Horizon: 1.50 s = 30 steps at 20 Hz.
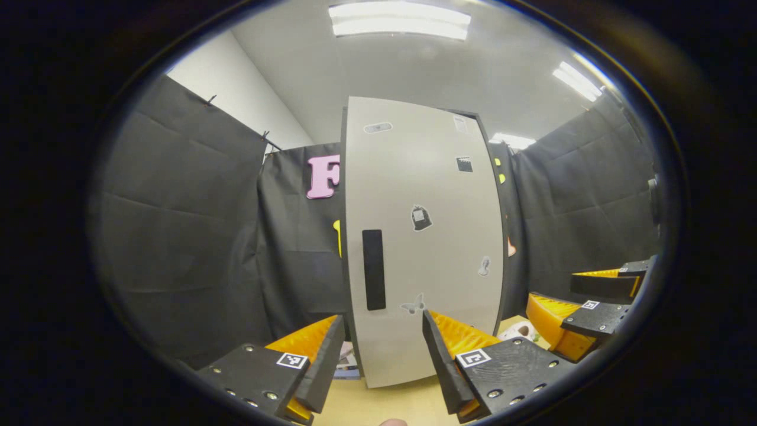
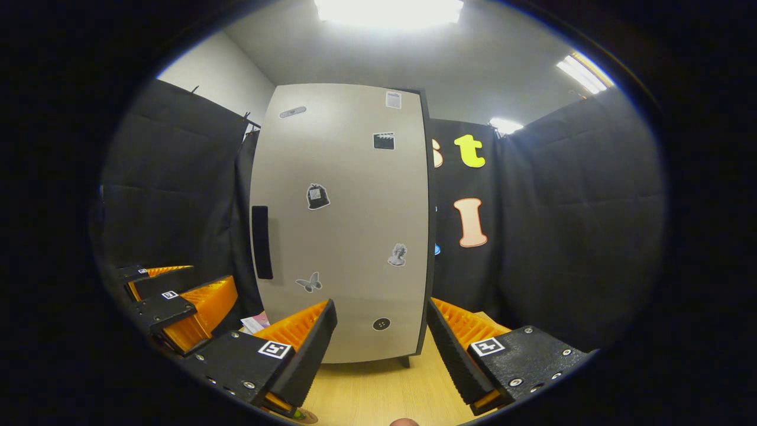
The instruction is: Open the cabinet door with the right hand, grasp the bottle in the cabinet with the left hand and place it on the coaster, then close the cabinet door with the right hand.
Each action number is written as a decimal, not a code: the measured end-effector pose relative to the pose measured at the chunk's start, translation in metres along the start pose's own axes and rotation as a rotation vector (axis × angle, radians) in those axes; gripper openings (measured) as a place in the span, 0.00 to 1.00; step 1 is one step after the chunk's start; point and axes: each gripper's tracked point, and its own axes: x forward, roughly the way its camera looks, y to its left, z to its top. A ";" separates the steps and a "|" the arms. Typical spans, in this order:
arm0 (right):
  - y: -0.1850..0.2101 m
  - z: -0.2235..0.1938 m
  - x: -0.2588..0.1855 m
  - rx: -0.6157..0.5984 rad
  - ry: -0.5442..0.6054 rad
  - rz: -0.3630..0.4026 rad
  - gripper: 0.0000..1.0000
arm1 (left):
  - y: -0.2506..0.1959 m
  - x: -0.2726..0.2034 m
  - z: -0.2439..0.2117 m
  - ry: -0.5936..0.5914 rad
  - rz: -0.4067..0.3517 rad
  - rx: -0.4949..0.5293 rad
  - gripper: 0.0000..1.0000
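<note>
The cabinet (image 1: 423,236) stands upright toward the far edge of the wooden surface (image 2: 378,390), its grey door (image 2: 343,219) closed flat, with a dark handle (image 2: 261,241) near the door's left edge and small stickers scattered across it. The bottle is hidden behind the door. The left hand-held gripper (image 1: 378,361) faces the door with fingers apart, holding nothing. The right hand-held gripper (image 2: 381,349) also faces the door, fingers spread and empty, clear of the handle. A coaster cannot be made out for certain.
</note>
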 end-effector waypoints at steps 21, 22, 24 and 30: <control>-0.001 -0.002 0.006 -0.008 0.008 0.001 0.94 | -0.005 0.006 0.002 0.008 -0.003 0.020 0.80; -0.001 -0.003 0.006 -0.008 0.010 0.000 0.94 | -0.005 0.006 0.002 0.010 -0.004 0.022 0.80; 0.000 -0.003 0.006 -0.010 0.010 0.002 0.94 | -0.005 0.007 0.001 0.013 -0.003 0.024 0.80; -0.001 -0.005 0.006 -0.013 0.020 0.002 0.92 | -0.007 0.009 -0.001 0.023 -0.003 0.025 0.80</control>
